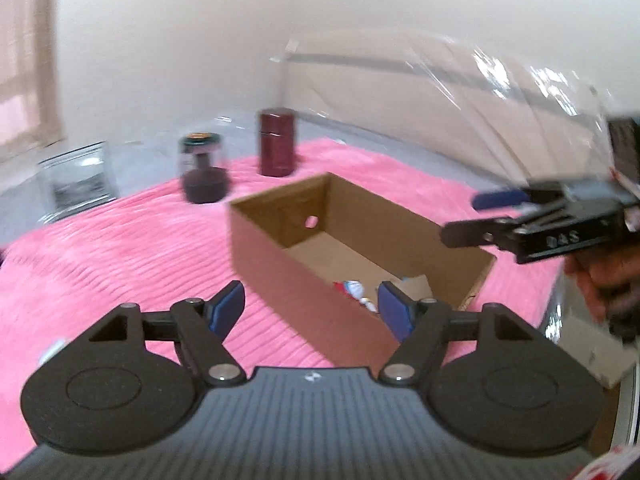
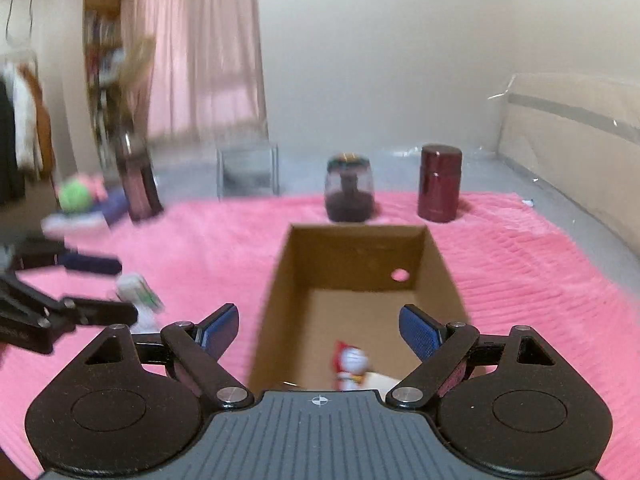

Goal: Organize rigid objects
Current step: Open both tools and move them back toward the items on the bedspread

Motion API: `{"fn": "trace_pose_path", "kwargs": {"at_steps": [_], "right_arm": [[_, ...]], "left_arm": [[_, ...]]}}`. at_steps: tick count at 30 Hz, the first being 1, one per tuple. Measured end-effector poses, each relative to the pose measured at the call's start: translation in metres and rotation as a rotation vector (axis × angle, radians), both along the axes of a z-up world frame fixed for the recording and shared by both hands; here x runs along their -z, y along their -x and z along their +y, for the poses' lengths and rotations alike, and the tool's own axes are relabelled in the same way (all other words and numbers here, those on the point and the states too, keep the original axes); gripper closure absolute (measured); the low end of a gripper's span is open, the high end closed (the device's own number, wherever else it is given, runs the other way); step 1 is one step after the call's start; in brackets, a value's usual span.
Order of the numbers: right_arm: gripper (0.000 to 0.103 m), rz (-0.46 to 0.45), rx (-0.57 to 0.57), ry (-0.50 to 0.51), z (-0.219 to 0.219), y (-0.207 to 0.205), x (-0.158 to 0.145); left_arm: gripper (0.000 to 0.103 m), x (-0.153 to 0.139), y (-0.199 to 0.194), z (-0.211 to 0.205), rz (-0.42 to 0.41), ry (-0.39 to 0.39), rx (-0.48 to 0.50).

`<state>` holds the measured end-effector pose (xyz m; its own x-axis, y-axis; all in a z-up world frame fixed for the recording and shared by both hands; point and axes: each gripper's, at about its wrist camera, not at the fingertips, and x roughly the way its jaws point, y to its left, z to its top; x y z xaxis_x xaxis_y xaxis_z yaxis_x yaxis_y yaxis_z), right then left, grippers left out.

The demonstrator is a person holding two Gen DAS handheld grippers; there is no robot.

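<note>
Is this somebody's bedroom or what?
Probably a room in a home, maybe a bedroom. There are pink curtains at a window, clothes hanging up, a bookshelf, and a fluffy pink blanket spread under a cardboard box.

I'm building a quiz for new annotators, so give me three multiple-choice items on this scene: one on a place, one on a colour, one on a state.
1. Where is the small red-and-white figurine?
A. On the pink blanket beside the box
B. Inside the cardboard box
C. Held by a gripper

2. What colour is the tall cylindrical canister behind the box?
A. Dark red
B. Green
C. White

3. How does the right gripper stand?
A. Shut on the canister
B. Shut and empty
C. Open, holding nothing

Answers:
1 B: it lies on the floor of the cardboard box, near its close end.
2 A: it shows dark red in both wrist views, upright on the pink blanket.
3 C: its blue-padded fingers are spread wide above the box with nothing between them.
</note>
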<state>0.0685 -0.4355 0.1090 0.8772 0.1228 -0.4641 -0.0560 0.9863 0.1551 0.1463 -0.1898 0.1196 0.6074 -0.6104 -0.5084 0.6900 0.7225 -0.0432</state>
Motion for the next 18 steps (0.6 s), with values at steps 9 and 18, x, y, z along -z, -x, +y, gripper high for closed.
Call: {"fn": "trace_pose_path", "kwargs": {"at_steps": [9, 18], "right_arm": [[0.017, -0.062, -0.009, -0.152, 0.08, 0.035, 0.017], [0.016, 0.004, -0.121, -0.122, 0.147, 0.027, 0.048]], "left_arm": [[0.025, 0.021, 0.045, 0.107, -0.008, 0.042, -0.303], [0.025, 0.064, 0.059, 0.189, 0.048, -0.035, -0.498]]}}
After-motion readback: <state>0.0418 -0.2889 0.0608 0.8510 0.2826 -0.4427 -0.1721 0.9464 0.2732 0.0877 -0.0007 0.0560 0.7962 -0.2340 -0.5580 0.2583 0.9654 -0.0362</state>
